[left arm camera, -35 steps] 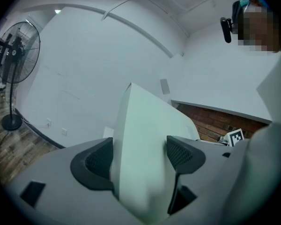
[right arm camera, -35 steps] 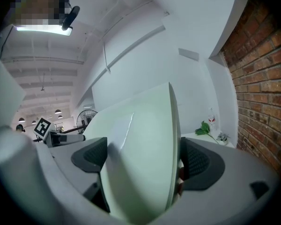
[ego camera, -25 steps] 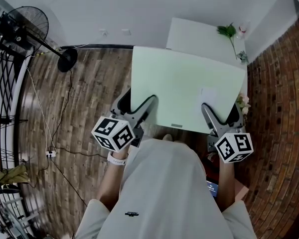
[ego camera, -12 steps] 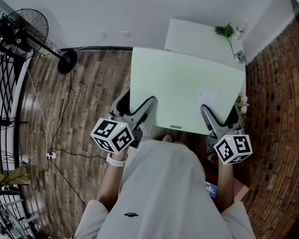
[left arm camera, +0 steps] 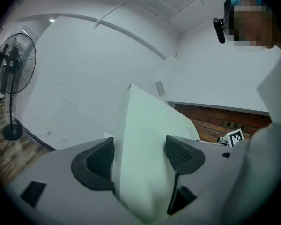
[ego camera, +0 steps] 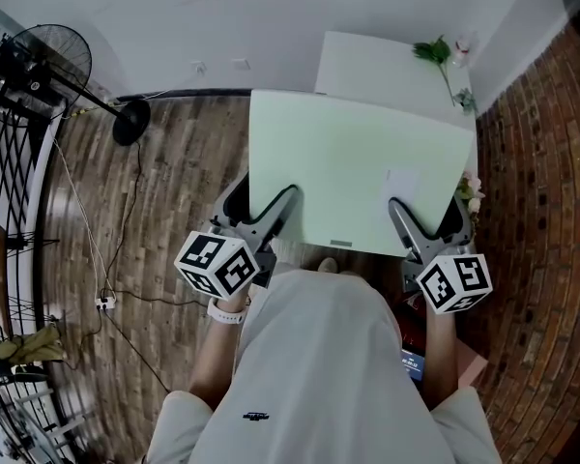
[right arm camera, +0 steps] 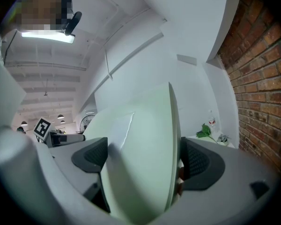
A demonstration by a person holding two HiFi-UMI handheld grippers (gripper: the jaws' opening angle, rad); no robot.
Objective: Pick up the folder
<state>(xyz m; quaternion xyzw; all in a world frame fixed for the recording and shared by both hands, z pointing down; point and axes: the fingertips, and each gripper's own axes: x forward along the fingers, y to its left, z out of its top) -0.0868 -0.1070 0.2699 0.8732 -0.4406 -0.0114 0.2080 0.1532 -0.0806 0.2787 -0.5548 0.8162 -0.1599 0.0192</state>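
The pale green folder (ego camera: 358,172) is up in the air in front of the person's chest, held by its near edge at both corners. In the head view it lies broad and nearly flat, its far edge overlapping the white table (ego camera: 387,71), its left part over the wooden floor (ego camera: 164,182). A paler rectangular patch (ego camera: 401,184) shows on its right half

The left gripper (ego camera: 261,201) is clamped on the near left corner – in the left gripper view the folder (left arm camera: 145,139) fills the gap between both ribbed pads of the gripper (left arm camera: 140,158). The right gripper (ego camera: 430,222) bites the near right corner likewise; its own view shows the folder (right arm camera: 140,135) edge-on, pinched in the gripper (right arm camera: 145,161)

A green sprig (ego camera: 435,51) lies at the table's far right corner. A brick wall (ego camera: 551,182) runs along the right – a standing fan (ego camera: 39,61) is far left
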